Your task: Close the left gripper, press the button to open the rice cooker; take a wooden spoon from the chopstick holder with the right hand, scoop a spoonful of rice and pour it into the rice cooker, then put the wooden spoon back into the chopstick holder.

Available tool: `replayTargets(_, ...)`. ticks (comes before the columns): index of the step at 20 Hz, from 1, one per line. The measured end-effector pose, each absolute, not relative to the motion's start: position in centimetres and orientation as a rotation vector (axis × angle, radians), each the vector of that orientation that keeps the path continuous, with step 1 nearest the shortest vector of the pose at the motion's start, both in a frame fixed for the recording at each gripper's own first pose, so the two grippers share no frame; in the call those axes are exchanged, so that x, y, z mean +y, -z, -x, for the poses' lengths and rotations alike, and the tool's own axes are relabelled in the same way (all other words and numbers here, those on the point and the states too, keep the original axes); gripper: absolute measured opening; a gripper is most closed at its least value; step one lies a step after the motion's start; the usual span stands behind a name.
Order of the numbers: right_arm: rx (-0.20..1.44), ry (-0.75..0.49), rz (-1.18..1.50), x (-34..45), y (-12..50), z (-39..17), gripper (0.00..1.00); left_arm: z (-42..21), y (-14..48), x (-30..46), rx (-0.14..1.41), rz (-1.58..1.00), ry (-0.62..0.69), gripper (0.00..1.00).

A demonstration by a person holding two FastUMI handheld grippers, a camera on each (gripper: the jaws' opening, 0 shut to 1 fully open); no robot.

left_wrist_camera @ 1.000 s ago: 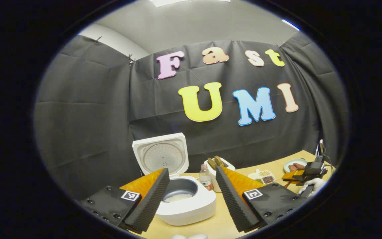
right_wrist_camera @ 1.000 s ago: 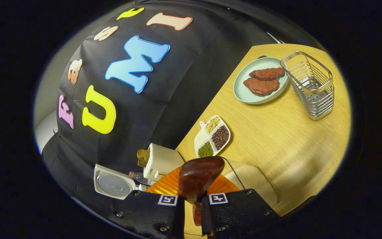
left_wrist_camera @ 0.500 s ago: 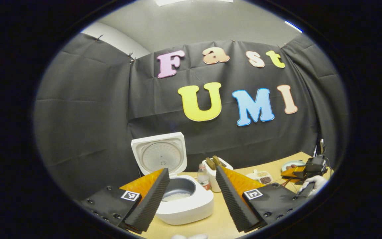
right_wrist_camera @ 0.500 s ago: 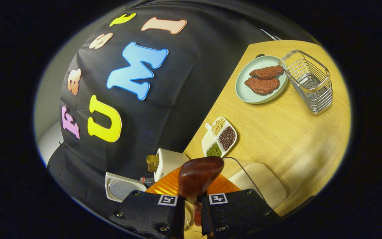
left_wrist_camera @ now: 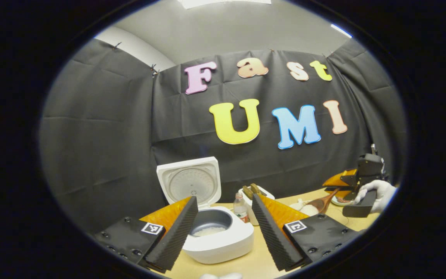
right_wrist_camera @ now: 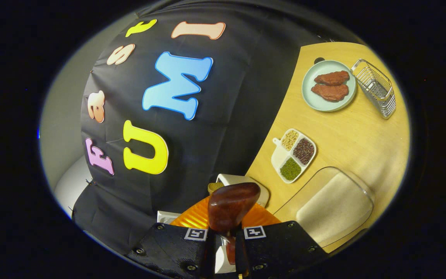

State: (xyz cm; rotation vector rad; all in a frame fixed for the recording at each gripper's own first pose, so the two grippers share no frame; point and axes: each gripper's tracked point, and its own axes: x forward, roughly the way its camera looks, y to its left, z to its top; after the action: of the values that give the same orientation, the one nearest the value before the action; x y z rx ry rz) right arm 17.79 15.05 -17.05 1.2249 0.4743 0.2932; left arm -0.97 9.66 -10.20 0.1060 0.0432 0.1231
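A rice cooker (left_wrist_camera: pixel 221 236) stands with its lid (left_wrist_camera: pixel 189 181) raised on a light wooden table (left_wrist_camera: pixel 254 261), white rice lying in the bottom of its grey inner pot (left_wrist_camera: pixel 210 222); the left gripper (left_wrist_camera: pixel 223 228) hangs just in front of it, its two fingers spread wide apart with nothing between them, one finger overlapping the cooker's near rim in the left gripper view. A small water bottle (left_wrist_camera: pixel 240 207) and a white toaster (left_wrist_camera: pixel 254 195) holding slices of bread stand just beside the cooker, toward the booth's black cloth wall.

Farther off in the left gripper view, a gloved hand (left_wrist_camera: pixel 376 192) holds the right gripper (left_wrist_camera: pixel 333 186) above the table; the wooden spoon (left_wrist_camera: pixel 319 202) slants down from it, bowl lowermost. In the right gripper view the right gripper (right_wrist_camera: pixel 225 242) has its fingers drawn together and clamped on the spoon's handle, the dark glossy bowl (right_wrist_camera: pixel 229 205) standing up just ahead of them; whether the bowl carries rice cannot be told.

Beyond the spoon sits a clear container of rice (right_wrist_camera: pixel 333 205); near it lies a white three-part dish (right_wrist_camera: pixel 293 155) of beans and grains; farther along the table a pale green plate (right_wrist_camera: pixel 329 85) bears two brown cuts of meat, and the wire chopstick holder (right_wrist_camera: pixel 376 89) stands just beside it at the table's far end.
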Motion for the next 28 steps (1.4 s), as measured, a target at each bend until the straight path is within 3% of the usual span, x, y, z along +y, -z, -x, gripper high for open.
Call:
replayTargets(9,0.590,-0.488,-1.226,32.2,12.5,-19.1,0.20,2.5,11.4,12.8,0.058,-0.046,-0.208,0.99)
replayTargets(16,0.705,-0.614,-1.156,43.9,14.0,-17.2,0.20,4.2,12.2,15.7,0.070,-0.042,-0.291,0.98)
replayTargets(22,0.707,-0.612,-1.084,46.5,15.7,-17.9,0.19,5.0,12.4,16.8,0.072,-0.050,-0.326,0.99)
replayTargets(28,0.597,-0.590,-0.912,46.8,16.4,-19.9,0.19,5.9,14.0,18.5,0.094,-0.035,-0.368,0.99)
